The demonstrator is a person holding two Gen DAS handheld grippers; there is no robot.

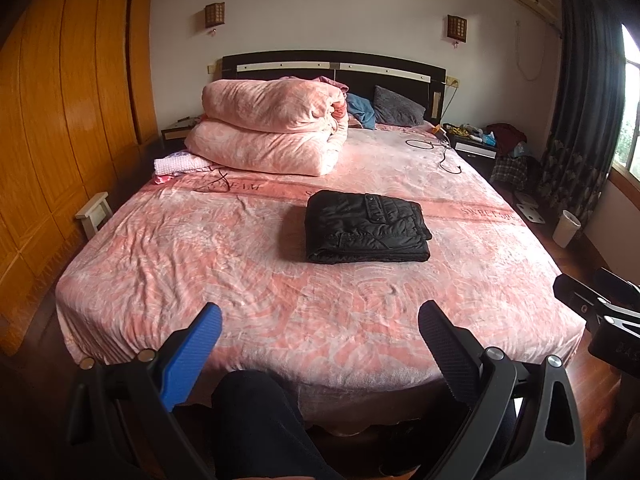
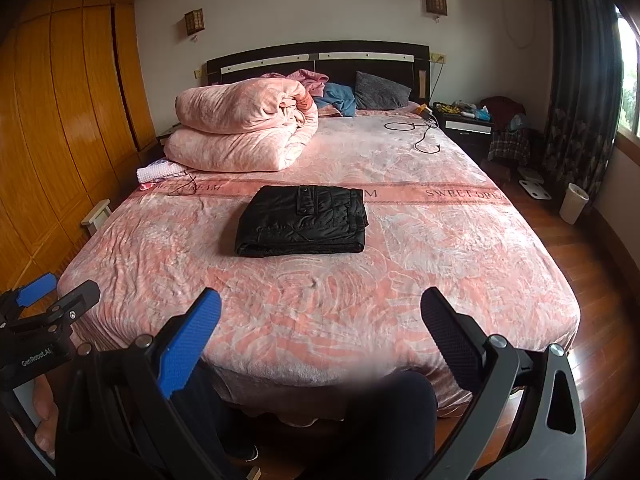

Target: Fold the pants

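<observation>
Holding both tools back at the foot of the bed (image 2: 440,248), I have the left gripper (image 1: 320,332) and the right gripper (image 2: 320,320) with jaws spread wide and nothing between them, well apart from the pants (image 2: 302,226). The pants lie as a compact black folded stack in the middle of the bed, below the rolled pink quilt (image 2: 244,132). I judge the fold essentially done, so the best move is restraint: if I tidy anything, I would press lightly on the top layer rather than pinch an edge, which could pull the stack open.
</observation>
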